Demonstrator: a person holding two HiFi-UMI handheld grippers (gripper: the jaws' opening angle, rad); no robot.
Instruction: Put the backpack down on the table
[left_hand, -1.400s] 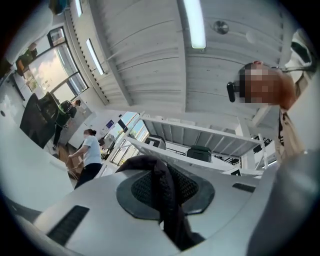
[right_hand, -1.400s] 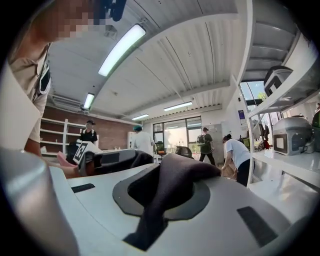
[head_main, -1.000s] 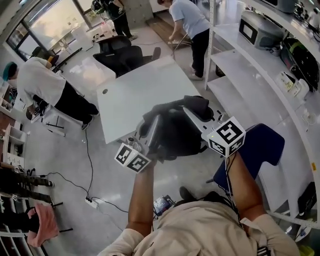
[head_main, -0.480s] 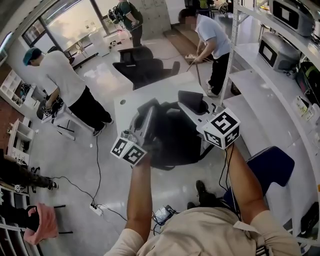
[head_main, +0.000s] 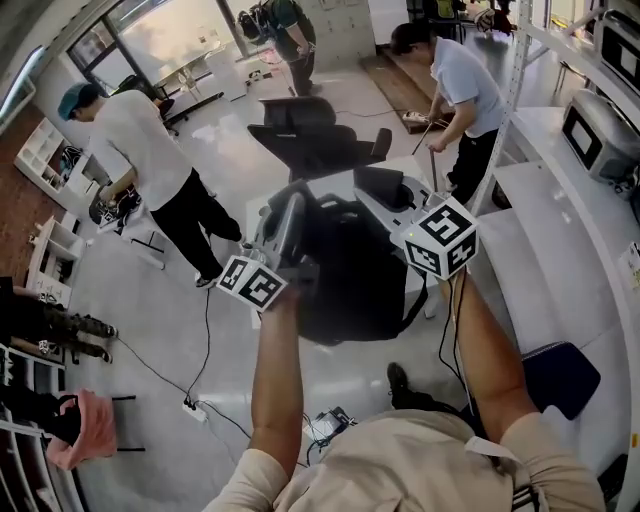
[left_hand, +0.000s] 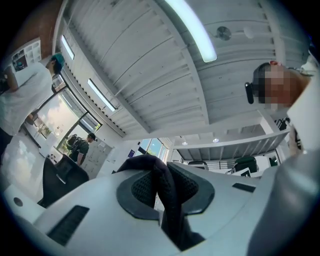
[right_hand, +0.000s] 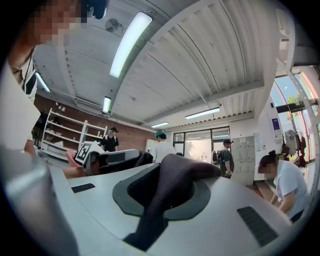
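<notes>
A black backpack (head_main: 350, 275) hangs in the air between my two grippers, in front of the person's chest. My left gripper (head_main: 292, 210) is shut on one black strap (left_hand: 167, 200), which runs down between its pads. Its top hides most of the right gripper (head_main: 372, 195), which is shut on another black strap (right_hand: 167, 197). The white table (head_main: 258, 213) lies just beyond and below the backpack, which covers most of it in the head view. Whether the pack's bottom touches the tabletop cannot be told.
A black office chair (head_main: 310, 135) stands behind the table. People stand at the left (head_main: 150, 160), the far back (head_main: 290, 30) and the right (head_main: 465, 90). White shelving (head_main: 560, 210) with an appliance (head_main: 595, 135) runs along the right. A blue chair (head_main: 560, 375) and a floor power strip (head_main: 195, 410) lie nearby.
Both grippers have carried the backpack forward and slightly up, towards the white table. The pack now covers most of the tabletop in the head view. Both grips are unchanged.
</notes>
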